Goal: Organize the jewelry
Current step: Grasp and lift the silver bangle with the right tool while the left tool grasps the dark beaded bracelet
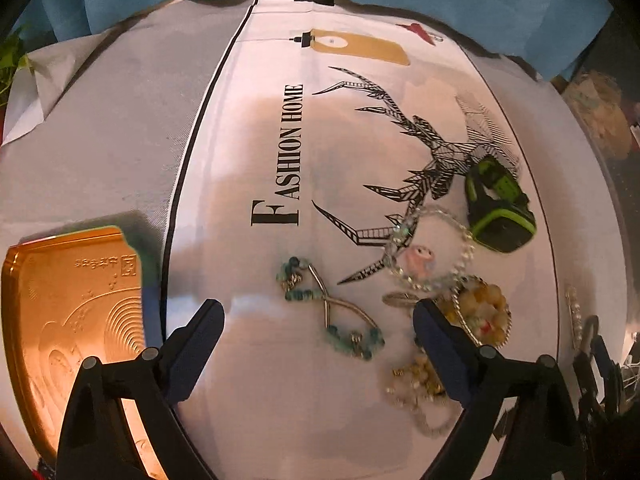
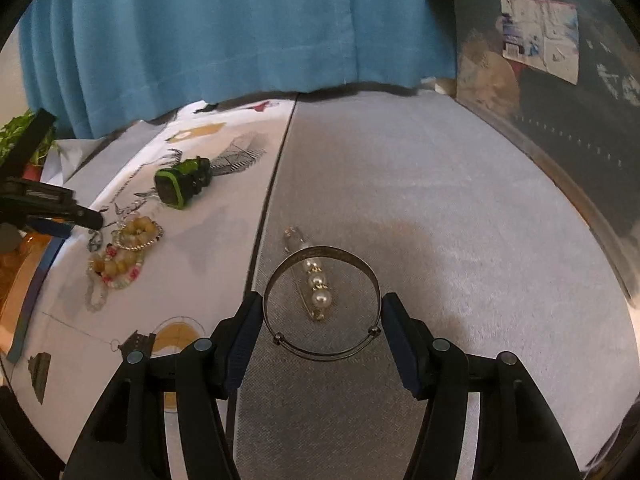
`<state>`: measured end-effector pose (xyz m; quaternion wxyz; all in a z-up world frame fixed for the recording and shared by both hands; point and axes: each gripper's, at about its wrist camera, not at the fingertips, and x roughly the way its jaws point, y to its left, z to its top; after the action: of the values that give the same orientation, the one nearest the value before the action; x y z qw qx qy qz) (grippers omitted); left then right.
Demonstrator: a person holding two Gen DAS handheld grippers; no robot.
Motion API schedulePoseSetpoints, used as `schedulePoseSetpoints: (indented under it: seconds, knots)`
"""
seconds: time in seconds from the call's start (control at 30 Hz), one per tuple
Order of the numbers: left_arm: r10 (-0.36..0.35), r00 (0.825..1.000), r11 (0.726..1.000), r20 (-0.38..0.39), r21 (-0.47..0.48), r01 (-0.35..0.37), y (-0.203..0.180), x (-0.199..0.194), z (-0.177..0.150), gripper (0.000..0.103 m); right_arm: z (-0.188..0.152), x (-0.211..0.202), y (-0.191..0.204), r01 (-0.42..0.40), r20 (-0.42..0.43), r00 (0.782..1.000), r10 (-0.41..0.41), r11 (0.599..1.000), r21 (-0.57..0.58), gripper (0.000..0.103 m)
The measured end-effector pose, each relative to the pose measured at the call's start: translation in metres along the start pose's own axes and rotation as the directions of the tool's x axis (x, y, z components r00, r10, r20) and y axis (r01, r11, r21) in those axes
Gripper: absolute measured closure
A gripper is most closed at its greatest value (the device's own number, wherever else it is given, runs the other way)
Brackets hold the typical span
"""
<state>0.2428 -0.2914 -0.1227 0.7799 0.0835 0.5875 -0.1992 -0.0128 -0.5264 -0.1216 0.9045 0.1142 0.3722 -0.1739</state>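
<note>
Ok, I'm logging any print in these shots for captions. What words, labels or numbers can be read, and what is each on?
"FASHION HOME": black capitals printed on the white tablecloth, beside the deer drawing.
Embossed characters and a square mark on the gold tray: too small to read.
Paper label on the dark container in the right wrist view: print too blurred to read.
Nothing else legible.

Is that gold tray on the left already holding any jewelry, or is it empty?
Empty as far as shown: the gold tray shows only its bare embossed surface, and its near end is hidden behind the left hand-held gripper, whose jaws stand open.
</note>
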Motion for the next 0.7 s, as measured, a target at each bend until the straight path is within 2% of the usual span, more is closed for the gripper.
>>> schedulePoseSetpoints:
  seconds: [0.07, 0.13, 0.23, 0.27, 0.3, 0.37, 0.5, 0.7]
  knots:
    - [-0.006, 1.000, 1.000, -0.008, -0.011, 0.006, 0.003, 0.005, 0.002, 0.013, 0.002, -0.004, 0.001, -0.015, 0.024, 1.000, 0.015, 1.000, -0.005, 0.042]
    - [0.005, 1.000, 1.000, 0.000, -0.015, -0.005, 0.002, 0.006, 0.005, 0.018, 0.005, -0.010, 0.001, 0.022, 0.056, 0.998, -0.021, 1.000, -0.016, 0.042]
    - [0.009, 1.000, 1.000, 0.016, -0.011, -0.009, 0.002, 0.004, 0.009, 0.039, 0.005, -0.007, -0.006, 0.089, 0.030, 0.996, -0.088, 0.996, 0.000, 0.042]
    - [0.009, 1.000, 1.000, 0.027, -0.011, -0.009, 0.002, 0.003, 0.010, 0.061, 0.004, -0.003, -0.012, 0.092, 0.015, 0.996, -0.092, 0.995, 0.022, 0.042]
    - [0.000, 0.999, 1.000, 0.038, -0.009, 0.001, 0.002, 0.002, 0.011, 0.096, 0.003, -0.001, -0.017, 0.093, -0.001, 0.996, -0.093, 0.995, 0.046, 0.042]
    - [-0.033, 0.999, 0.999, 0.034, -0.020, 0.034, 0.005, 0.003, 0.014, 0.094, 0.000, 0.002, -0.027, 0.104, -0.022, 0.995, -0.102, 0.991, 0.080, 0.042]
    - [-0.041, 0.996, 0.999, 0.079, 0.007, 0.041, 0.003, -0.006, 0.012, 0.094, -0.003, 0.001, -0.035, 0.111, -0.027, 0.994, -0.108, 0.988, 0.103, 0.042]
    - [-0.095, 0.978, 0.994, 0.186, 0.062, 0.085, -0.003, -0.064, -0.004, 0.094, 0.004, -0.020, -0.029, 0.116, 0.012, 0.993, -0.118, 0.988, 0.106, 0.042]
